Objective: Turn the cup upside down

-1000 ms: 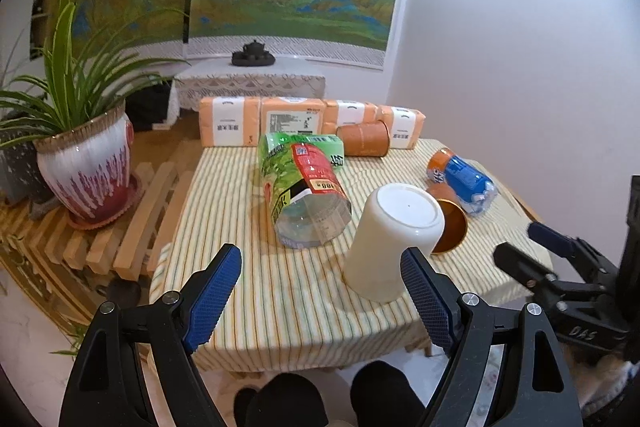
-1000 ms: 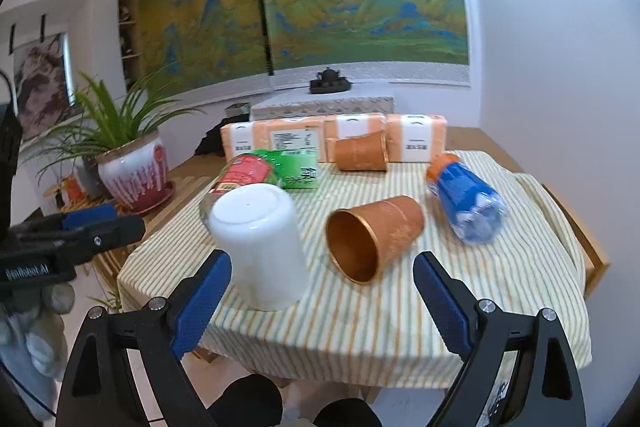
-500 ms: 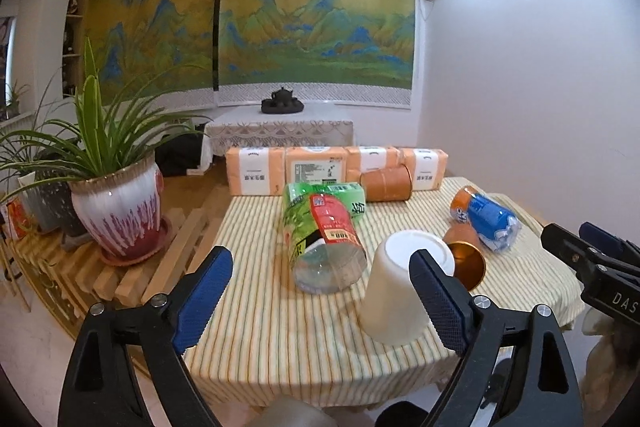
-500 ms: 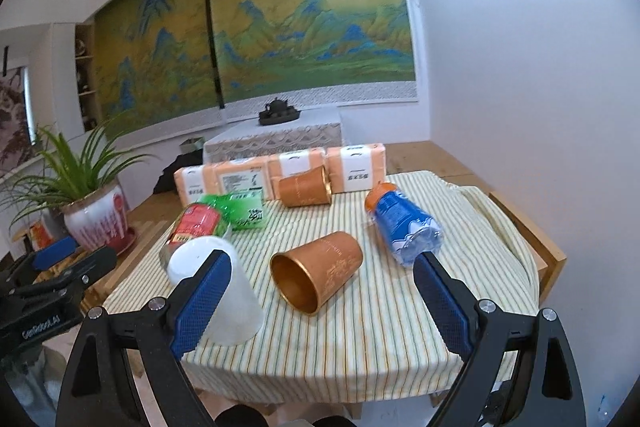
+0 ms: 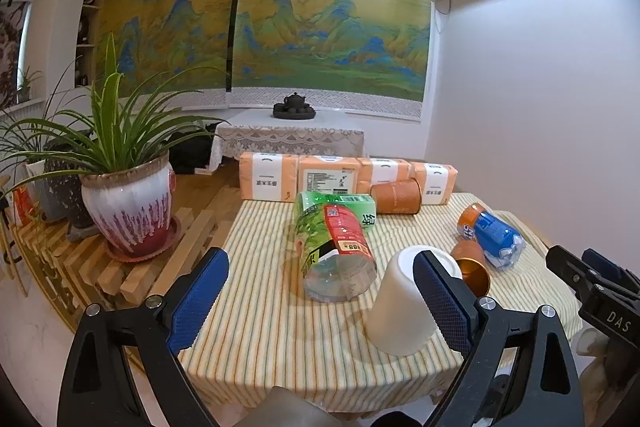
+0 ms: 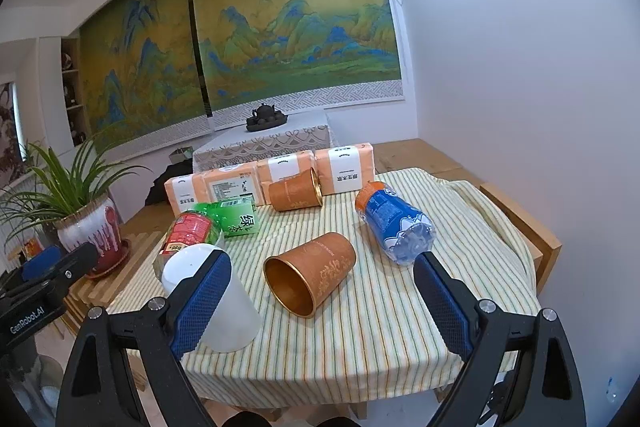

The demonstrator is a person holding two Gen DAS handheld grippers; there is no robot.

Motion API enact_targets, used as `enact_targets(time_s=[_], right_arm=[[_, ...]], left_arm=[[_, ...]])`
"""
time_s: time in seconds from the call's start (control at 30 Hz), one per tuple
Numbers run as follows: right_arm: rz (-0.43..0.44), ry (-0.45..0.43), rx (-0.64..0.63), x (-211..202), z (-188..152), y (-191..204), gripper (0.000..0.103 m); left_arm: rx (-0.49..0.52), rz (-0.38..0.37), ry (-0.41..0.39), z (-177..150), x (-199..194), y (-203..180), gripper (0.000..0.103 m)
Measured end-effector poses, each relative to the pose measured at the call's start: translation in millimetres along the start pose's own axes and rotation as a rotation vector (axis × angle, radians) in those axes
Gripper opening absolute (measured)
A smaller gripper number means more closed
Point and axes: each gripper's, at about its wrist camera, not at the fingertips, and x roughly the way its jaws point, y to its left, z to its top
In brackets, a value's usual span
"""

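Both my tools have drawn back toward me over the last second, and the table has shrunk in both views. My left gripper (image 5: 320,301) is spread wide and empty; my right gripper (image 6: 322,301) likewise. The white cup (image 5: 404,307) stands mouth-down on the striped tablecloth (image 5: 272,339) near its front edge, at about four o'clock in the left view and eight o'clock in the right, free of any finger. I judge the flip done. Further off, a copper cup (image 6: 310,273) lies on its side, then a green bottle (image 5: 334,247) toward twelve.
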Motion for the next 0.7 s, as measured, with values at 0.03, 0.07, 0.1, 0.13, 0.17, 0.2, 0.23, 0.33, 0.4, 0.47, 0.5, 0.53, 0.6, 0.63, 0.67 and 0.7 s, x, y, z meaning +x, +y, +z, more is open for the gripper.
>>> enact_targets(time_s=[0.03,0.07,0.1,0.13,0.17,0.2,0.23,0.33,0.4,0.47,0.5,0.53,0.6,0.63,0.67,0.7], right_arm=[[0.006,0.0,0.0,-0.2,0.0,0.8,0.09],[0.007,0.0,-0.001,-0.4,-0.1,1.7,0.09],[0.004,-0.001,-0.003,-0.8,-0.1,2.4,0.09],[0.004,-0.003,-0.004,-0.8,-0.1,2.3,0.09],[0.0,-0.008,-0.008,-1.4,0.7,3.2,0.09],[0.001,-0.011,-0.01,-1.7,0.8,3.8,0.09],[0.003,-0.013,-0.012,-2.1,1.0,4.3,0.09],[0.003,-0.019,-0.014,-2.3,1.4,4.6,0.09],[0.001,-0.019,-0.016,-2.3,1.2,4.9,0.09],[0.001,-0.017,-0.016,-2.1,0.8,4.7,0.09],[0.003,-0.016,-0.015,-1.9,0.7,4.4,0.09],[0.004,-0.015,-0.014,-2.0,0.5,4.0,0.09],[0.003,-0.013,-0.012,-1.4,0.1,3.4,0.091],[0.004,-0.012,-0.011,-1.0,0.0,3.2,0.091],[0.005,-0.011,-0.011,-1.3,-0.3,3.4,0.091],[0.007,-0.01,-0.01,-1.1,-0.4,3.2,0.091]], left_arm=[[0.0,0.001,0.0,0.1,0.1,0.1,0.095],[0.001,0.001,0.0,0.2,0.2,0.6,0.095],[0.001,0.0,0.0,0.0,0.1,0.6,0.095],[0.0,-0.001,0.001,0.0,0.2,1.0,0.095],[0.0,-0.001,0.001,-0.1,-0.1,0.9,0.096],[0.0,0.0,0.001,0.0,-0.2,1.2,0.095],[0.0,0.001,0.0,0.0,-0.5,0.9,0.096],[0.001,0.0,-0.001,0.8,-0.5,0.7,0.096],[0.004,0.0,-0.002,0.6,-0.7,0.0,0.096],[0.007,-0.001,-0.002,0.5,-0.1,-0.8,0.096],[0.009,-0.002,-0.001,0.3,0.4,-1.4,0.096],[0.01,-0.001,0.0,0.4,0.5,-2.1,0.096],[0.011,-0.003,0.002,0.3,1.2,-2.8,0.096],[0.011,-0.004,0.003,0.2,1.5,-2.8,0.096],[0.011,-0.004,0.004,0.6,1.2,-2.8,0.096],[0.011,-0.004,0.003,0.7,1.1,-2.8,0.096]])
